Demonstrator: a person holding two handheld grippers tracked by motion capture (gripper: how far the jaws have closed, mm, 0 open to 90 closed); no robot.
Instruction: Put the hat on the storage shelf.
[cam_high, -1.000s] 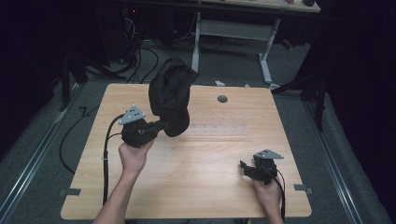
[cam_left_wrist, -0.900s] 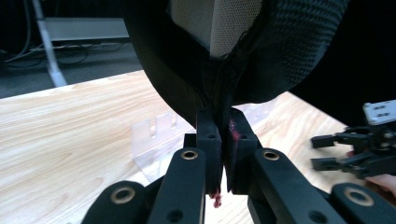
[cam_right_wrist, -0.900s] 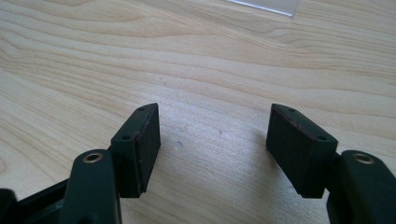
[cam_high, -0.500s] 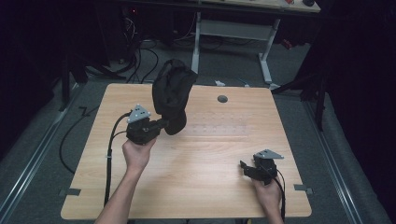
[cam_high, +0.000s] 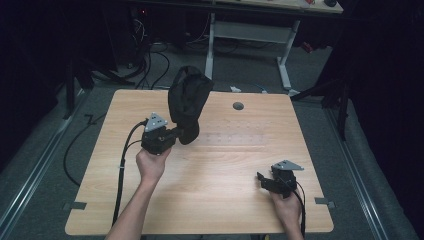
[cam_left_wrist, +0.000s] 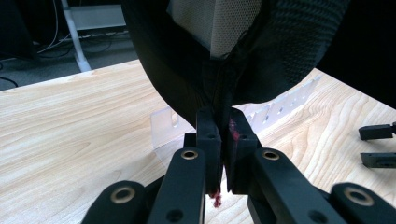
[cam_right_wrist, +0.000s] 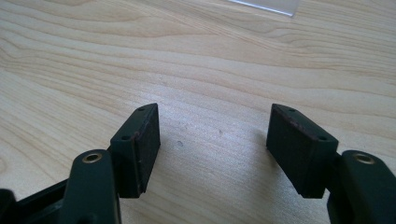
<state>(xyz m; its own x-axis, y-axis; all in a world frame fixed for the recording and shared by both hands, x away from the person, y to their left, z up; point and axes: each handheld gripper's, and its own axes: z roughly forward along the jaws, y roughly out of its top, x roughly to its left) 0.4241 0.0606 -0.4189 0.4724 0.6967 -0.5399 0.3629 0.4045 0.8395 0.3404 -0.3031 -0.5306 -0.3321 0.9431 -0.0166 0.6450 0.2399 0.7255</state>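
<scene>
High view: left gripper (cam_high: 181, 134) holds a black cap (cam_high: 187, 102) raised over the wooden table (cam_high: 220, 165); right gripper (cam_high: 261, 179) rests low. Left gripper view: jaws pinched on the cap's edge, fabric rising from the fingertips (cam_left_wrist: 208, 128). Right gripper view: jaws spread wide, bare wood between them

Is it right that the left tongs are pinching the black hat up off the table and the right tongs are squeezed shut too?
Not quite. The left tongs do pinch the black hat up off the table, but the right tongs are open. The right gripper view shows bare wood between their spread jaws.
</scene>
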